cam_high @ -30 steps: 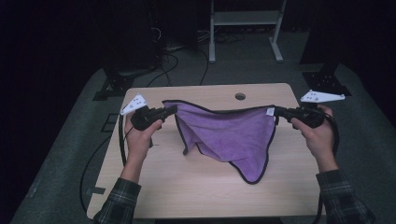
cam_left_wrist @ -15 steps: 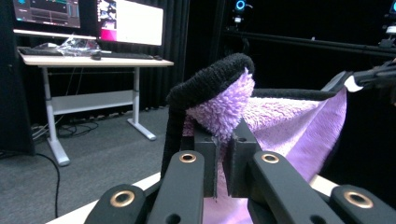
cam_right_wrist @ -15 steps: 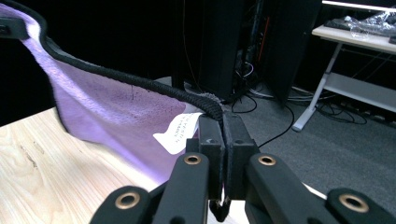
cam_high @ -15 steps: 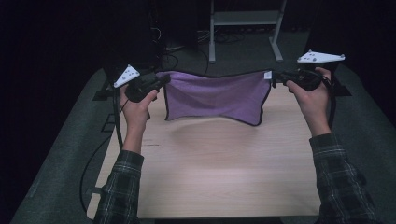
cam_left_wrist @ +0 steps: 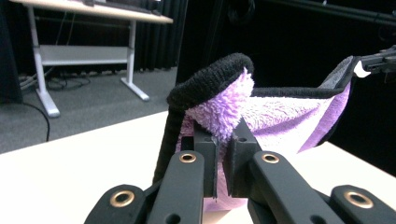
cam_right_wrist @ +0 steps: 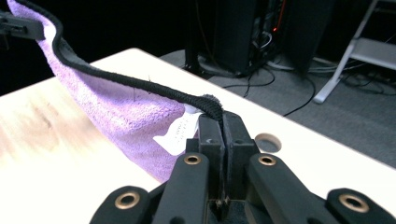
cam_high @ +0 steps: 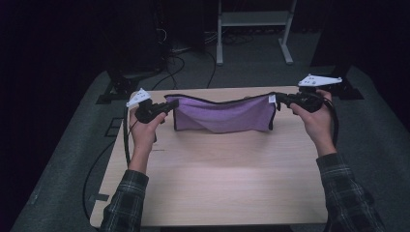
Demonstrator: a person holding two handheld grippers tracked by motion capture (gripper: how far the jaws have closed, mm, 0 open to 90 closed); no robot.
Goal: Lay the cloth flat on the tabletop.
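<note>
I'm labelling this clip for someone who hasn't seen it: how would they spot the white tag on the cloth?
Start at the light wooden table, where a purple cloth with black edging hangs stretched between two tongs. Follow its top edge to the right tongs. The white tag sits at that pinched corner, the sole white patch on the cloth.

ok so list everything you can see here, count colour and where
cloth: one, purple with black edging, stretched between the two tools above the far part of the table
label: one, white, on the cloth's corner at the right tool
table: one, light wood, under the cloth
cable hole: one, round, in the table near its far edge
desk frame: one, white, on the grey floor beyond the table
cables: several, black, on the floor behind
left tool: black, shut on the cloth's left corner
right tool: black, shut on the right corner
sleeves: two, plaid, bottom edge
</note>
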